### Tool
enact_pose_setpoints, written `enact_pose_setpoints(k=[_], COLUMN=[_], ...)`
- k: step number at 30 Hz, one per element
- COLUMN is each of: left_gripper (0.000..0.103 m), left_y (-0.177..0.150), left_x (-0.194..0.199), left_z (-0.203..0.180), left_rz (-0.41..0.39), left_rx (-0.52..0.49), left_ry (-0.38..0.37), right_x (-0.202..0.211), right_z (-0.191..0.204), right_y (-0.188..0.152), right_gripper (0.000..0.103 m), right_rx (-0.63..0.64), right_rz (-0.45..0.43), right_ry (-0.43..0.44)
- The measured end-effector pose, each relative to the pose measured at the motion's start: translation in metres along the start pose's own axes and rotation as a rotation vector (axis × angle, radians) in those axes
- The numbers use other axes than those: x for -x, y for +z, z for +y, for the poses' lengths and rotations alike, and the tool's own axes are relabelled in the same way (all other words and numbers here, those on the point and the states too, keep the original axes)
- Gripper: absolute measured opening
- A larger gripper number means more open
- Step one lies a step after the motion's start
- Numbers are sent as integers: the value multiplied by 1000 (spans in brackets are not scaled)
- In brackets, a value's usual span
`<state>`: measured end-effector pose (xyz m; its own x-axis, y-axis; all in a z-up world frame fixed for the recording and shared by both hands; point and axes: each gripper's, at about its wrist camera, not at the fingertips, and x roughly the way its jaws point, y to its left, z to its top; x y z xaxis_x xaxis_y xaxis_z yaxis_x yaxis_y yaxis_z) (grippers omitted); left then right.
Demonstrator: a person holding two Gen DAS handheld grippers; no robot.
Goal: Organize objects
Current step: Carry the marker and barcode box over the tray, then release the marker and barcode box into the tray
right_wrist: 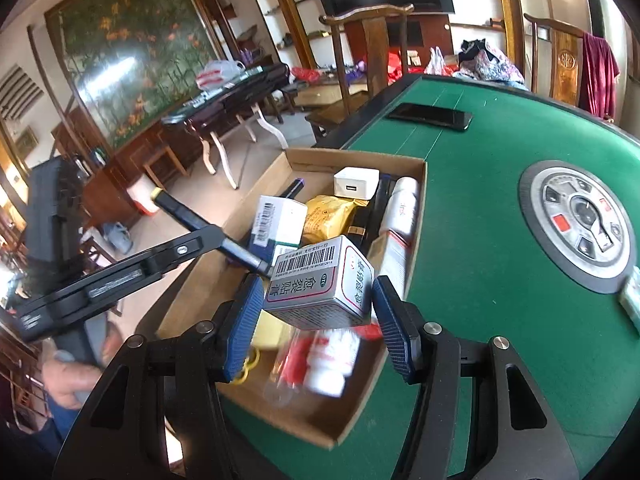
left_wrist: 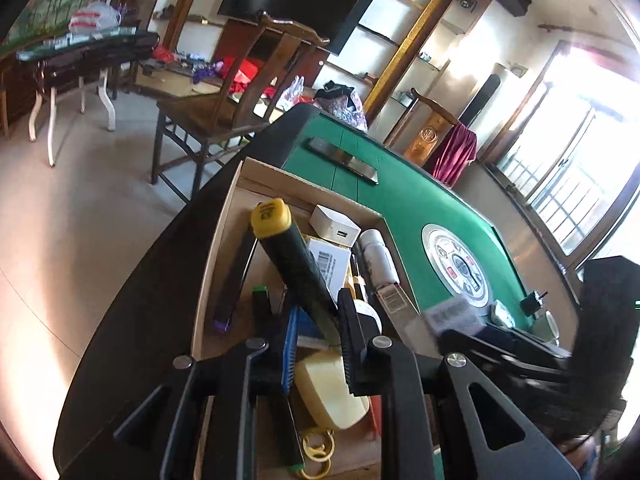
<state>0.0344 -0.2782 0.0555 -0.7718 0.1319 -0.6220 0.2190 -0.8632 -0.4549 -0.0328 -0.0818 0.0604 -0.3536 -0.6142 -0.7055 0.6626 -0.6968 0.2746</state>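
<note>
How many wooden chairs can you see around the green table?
2: one chair stands behind the cardboard box, the other chair, with a red cloth draped on it, at the far right. Others may be hidden.

Silver box (right_wrist: 320, 284) – 愈裂贴膏, OTC, barcode

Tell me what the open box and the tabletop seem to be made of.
The box looks like brown cardboard: matte, with thin raw-cut edges. The tabletop seems covered in green felt or cloth, dull and without glare, inside a glossy dark rim that could be lacquered wood or plastic.
</note>
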Motion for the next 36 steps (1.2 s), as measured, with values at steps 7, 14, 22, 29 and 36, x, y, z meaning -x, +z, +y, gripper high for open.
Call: enact_pose_setpoints(k=[7, 14, 22, 29, 36], left_gripper=[18, 16, 15, 18, 18], left_y=[24, 32, 31, 24, 15], left_x=[-29, -63, -75, -67, -54], left_z=[1, -3, -5, -6, -9], left_rz=[38, 84, 91, 72, 58], left_rx=[-4, -35, -61, -102, -98], left_ry=[33, 101, 142, 143, 117], right_x=[-43, -68, -96, -115, -99], right_z=[-8, -7, -13, -23, -28], right_y=[25, 44, 66, 80, 75], right_gripper=[57, 57, 56, 56, 56], right_rx=[-29, -46, -73, -66, -91], right_rz=[35, 57, 86, 93, 66], right_ry=[-70, -97, -154, -177, -149])
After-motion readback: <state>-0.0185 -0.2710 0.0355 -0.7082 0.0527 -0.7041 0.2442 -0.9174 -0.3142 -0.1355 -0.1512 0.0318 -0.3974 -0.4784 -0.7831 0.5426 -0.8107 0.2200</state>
